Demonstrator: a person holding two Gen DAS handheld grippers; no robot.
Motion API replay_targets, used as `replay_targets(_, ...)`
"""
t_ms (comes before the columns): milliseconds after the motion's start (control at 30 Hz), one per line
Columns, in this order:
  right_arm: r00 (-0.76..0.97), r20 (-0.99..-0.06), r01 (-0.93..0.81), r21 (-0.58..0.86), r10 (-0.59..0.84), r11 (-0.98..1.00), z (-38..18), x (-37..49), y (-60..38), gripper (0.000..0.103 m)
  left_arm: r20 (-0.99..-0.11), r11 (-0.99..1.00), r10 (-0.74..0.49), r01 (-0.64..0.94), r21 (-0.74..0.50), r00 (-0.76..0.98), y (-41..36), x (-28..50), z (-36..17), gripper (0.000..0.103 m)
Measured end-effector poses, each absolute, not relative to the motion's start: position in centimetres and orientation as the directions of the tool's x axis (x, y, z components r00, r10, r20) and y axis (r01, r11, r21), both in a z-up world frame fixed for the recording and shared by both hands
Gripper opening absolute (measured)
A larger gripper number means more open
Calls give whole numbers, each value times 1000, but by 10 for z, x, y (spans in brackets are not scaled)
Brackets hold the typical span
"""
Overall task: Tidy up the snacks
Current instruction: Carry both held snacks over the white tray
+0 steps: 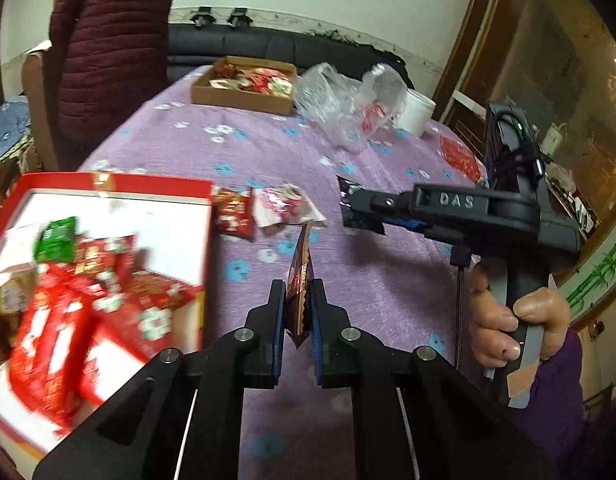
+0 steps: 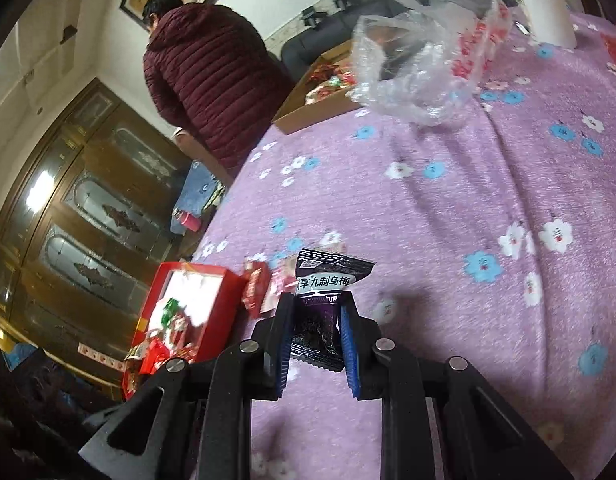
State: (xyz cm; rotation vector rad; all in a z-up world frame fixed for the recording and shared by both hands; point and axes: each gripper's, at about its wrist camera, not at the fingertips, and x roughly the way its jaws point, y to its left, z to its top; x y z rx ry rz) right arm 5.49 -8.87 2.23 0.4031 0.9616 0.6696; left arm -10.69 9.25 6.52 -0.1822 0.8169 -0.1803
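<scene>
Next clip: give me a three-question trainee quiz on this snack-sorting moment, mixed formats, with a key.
1. True or false: the left gripper is shut on a brown packet.
2. What does the right gripper hold? A) white cup B) black and purple packet C) plastic bag
3. Fill in: the red box lies to the ___ of the left gripper in its own view.

Key: 1 true; 2 B, the black and purple packet; 3 left.

Purple floral tablecloth, red box, cardboard tray, plastic bag, white cup
</scene>
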Motion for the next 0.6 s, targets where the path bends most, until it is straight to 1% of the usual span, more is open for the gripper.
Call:
replay_targets(100, 385, -611, -361, 590, 692, 722, 27, 42, -79, 22, -701, 974, -204, 69, -216, 684, 104, -116, 68, 9)
replay_targets(467, 346, -592, -482, 553, 728, 679, 60, -2, -21, 22, -650, 991, -38, -53, -120, 759, 143, -144, 79, 9)
replay_targets(600, 330, -593, -500, 550, 735, 669, 65, -15, -5, 22, -644, 991, -39, -55, -125, 764, 149, -151, 80, 9)
